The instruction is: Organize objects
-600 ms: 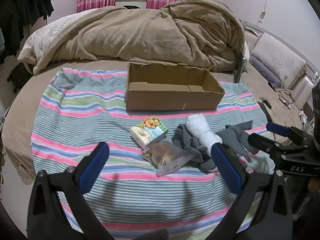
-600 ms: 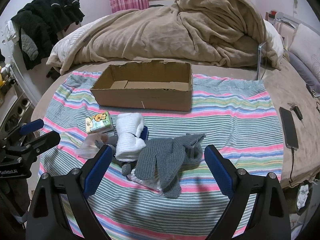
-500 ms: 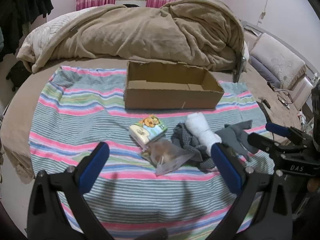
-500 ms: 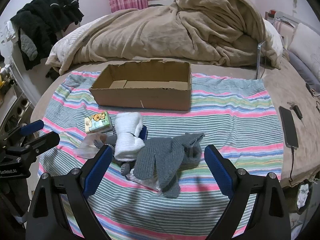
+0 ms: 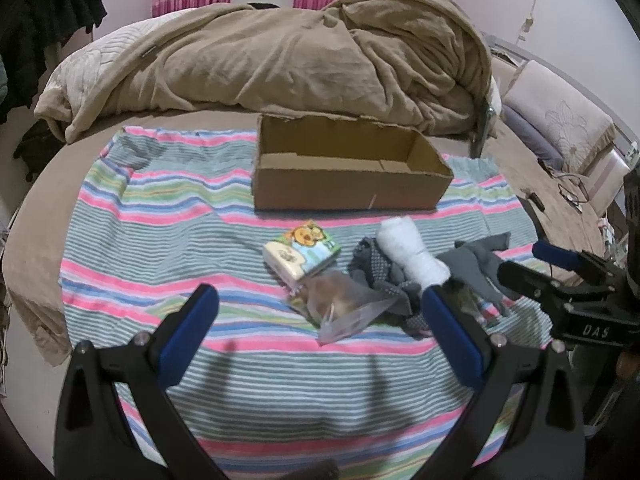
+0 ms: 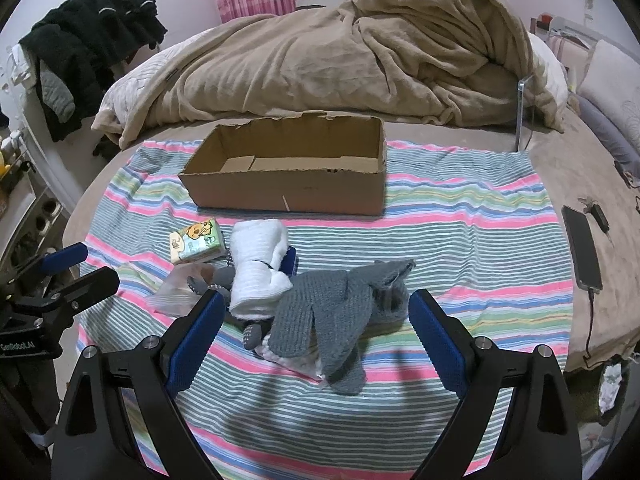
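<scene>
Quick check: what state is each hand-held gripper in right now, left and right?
Left hand-held gripper: open, holding nothing.
Right hand-held gripper: open, holding nothing, above the grey knitted gloves.

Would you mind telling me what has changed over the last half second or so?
Very little. The left tool and right tool both stay open and empty, with only a slight camera drift. The box, tissue pack, white roll and grey gloves lie where they were.
</scene>
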A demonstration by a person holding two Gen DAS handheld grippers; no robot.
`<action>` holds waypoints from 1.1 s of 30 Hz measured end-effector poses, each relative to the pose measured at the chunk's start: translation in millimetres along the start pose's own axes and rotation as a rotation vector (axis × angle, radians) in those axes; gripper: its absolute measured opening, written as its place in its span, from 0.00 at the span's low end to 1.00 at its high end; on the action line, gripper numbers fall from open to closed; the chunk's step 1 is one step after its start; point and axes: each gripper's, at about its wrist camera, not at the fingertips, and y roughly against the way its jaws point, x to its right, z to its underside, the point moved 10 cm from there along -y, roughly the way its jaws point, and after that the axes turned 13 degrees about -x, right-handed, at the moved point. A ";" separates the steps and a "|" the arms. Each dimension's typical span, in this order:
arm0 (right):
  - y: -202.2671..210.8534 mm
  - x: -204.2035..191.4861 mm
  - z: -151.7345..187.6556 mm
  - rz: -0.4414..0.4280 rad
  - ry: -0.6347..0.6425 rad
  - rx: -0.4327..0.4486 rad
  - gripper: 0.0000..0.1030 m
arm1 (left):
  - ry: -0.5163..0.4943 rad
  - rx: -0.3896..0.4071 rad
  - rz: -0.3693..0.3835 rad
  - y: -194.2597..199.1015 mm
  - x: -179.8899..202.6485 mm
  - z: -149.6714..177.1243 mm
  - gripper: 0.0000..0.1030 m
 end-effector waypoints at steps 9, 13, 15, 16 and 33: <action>1.7 3.2 -1.1 0.003 -0.011 0.002 0.92 | -0.011 0.005 0.006 1.4 3.8 -0.8 0.99; 1.8 3.1 -0.9 0.003 -0.011 0.003 0.92 | -0.013 0.007 0.009 2.8 5.7 -0.6 0.99; 2.0 3.3 -1.0 0.003 -0.011 0.003 0.92 | -0.015 0.007 0.011 3.8 5.8 -0.4 0.99; 1.9 3.0 -0.8 0.003 -0.012 0.003 0.92 | -0.017 0.009 0.011 4.2 6.1 -0.7 0.99; 3.0 1.7 -1.0 0.001 -0.012 -0.005 0.92 | -0.018 0.008 0.015 4.3 5.8 0.0 0.99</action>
